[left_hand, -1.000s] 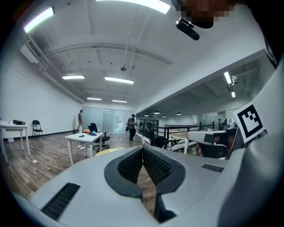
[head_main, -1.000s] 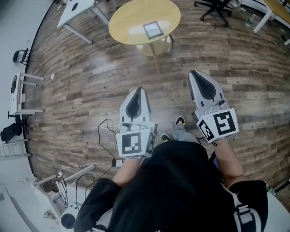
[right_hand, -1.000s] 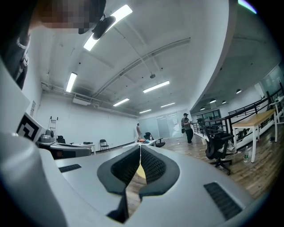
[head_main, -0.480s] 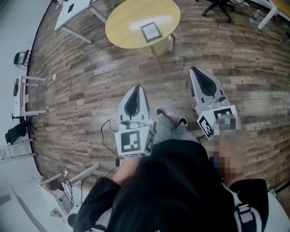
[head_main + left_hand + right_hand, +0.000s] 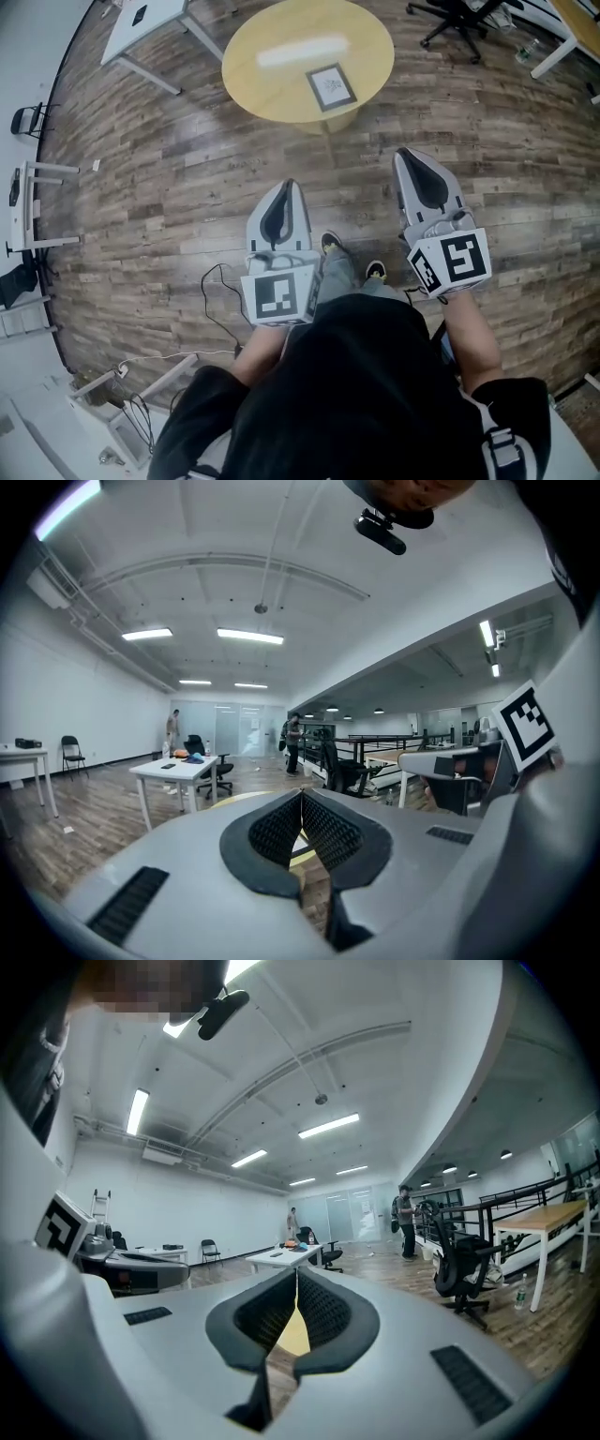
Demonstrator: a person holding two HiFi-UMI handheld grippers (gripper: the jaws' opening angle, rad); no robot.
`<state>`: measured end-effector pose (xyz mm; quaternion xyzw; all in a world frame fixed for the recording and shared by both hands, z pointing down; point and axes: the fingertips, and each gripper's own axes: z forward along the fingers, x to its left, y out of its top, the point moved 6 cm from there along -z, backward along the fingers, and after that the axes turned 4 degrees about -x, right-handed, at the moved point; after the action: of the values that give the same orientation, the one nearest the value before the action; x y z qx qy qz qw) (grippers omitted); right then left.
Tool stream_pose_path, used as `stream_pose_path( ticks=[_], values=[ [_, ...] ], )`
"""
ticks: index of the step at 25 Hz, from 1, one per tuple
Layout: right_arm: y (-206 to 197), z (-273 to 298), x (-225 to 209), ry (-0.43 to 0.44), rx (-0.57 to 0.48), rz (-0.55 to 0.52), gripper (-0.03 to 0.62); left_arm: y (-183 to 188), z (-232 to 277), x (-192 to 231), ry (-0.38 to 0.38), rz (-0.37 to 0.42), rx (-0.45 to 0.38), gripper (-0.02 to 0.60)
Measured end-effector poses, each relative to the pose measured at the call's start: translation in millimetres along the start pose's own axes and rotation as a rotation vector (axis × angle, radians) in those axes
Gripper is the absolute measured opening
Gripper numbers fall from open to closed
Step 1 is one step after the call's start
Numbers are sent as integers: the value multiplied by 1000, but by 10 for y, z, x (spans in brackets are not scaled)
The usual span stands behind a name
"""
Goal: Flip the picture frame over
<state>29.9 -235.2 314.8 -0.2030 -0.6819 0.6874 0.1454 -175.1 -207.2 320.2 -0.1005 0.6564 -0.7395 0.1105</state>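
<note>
A picture frame with a grey border lies flat on the right part of a round yellow table, at the top of the head view. My left gripper and right gripper are held out over the wooden floor, well short of the table and pointing toward it. Both are shut with nothing between the jaws. In the left gripper view, the shut jaws of my left gripper let a sliver of the yellow table show through. The right gripper view shows my right gripper the same way, with the table showing through.
A white desk stands at the upper left and a black office chair at the upper right. Cables trail on the floor to my left. The person's shoes show between the grippers. People stand far off across the room.
The table and frame have grown larger and slid lower in the head view as the person walks toward them. Both grippers stay shut and held out in front.
</note>
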Motion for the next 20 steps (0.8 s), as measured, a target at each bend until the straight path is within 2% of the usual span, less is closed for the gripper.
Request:
stream_pose_path(
  ticks=[4,8,12,15,20],
  values=[
    [-15,496,162,21,15,-51,20,-60,219,514,14,-36,-10,21],
    [3,822,185,32,18,-95,20,-84,402,789,1,-35,-16,21],
    [28,953,26,28,17,-117,20,-84,604,822,-4,-51,8,21],
    [48,1040,-170,6,12,-117,20,-76,819,778,-37,-36,-1,21],
    [98,1299,-554,31,-3,-151,20,0,1305,699,-41,-24,-13,21]
  ],
)
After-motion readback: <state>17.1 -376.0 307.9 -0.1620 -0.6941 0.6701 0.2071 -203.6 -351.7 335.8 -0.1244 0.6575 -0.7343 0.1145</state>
